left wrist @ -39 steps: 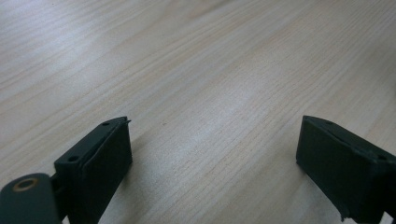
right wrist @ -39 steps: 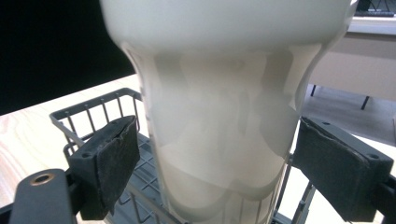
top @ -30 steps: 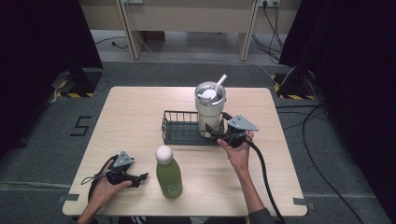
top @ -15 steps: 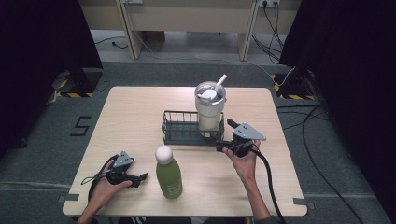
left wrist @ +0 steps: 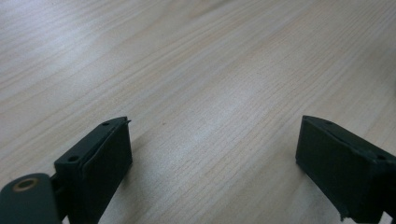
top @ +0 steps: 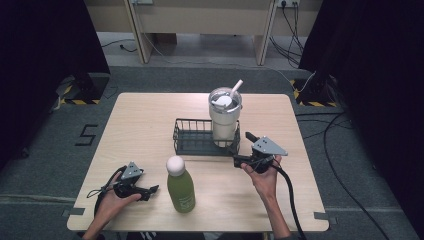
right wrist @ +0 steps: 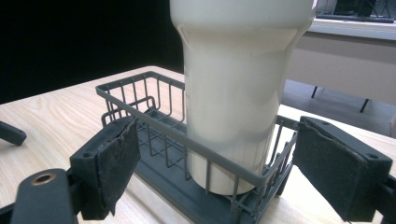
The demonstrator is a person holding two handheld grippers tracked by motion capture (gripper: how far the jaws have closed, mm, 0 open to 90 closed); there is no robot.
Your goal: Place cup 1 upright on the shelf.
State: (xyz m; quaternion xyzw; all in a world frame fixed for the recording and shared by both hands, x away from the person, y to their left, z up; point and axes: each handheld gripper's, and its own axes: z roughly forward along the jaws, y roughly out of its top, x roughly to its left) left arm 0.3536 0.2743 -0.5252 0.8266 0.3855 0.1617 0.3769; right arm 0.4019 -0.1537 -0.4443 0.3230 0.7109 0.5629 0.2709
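Near the right end of the wire basket (top: 205, 136), I am holding the right hand-held gripper (top: 248, 151) just outside the rim, its jaws standing spread with nothing between them. From above I am seeing the tumbler (top: 224, 115) standing upright in the basket's right end, a white straw (top: 235, 89) leaning out of its lid. Along the right hand-held gripper (right wrist: 212, 163) itself I am getting the close side instead: the tumbler (right wrist: 238, 88) rising behind the basket's (right wrist: 154, 116) grey wires, apart from both pads. Over at the front left of the counter (top: 145, 115), my left hand-held gripper (top: 149, 190) is resting low, near a green bottle (top: 180, 185) with a white cap. Its own camera is showing its jaws spread over bare wood (left wrist: 210, 70), holding nothing.
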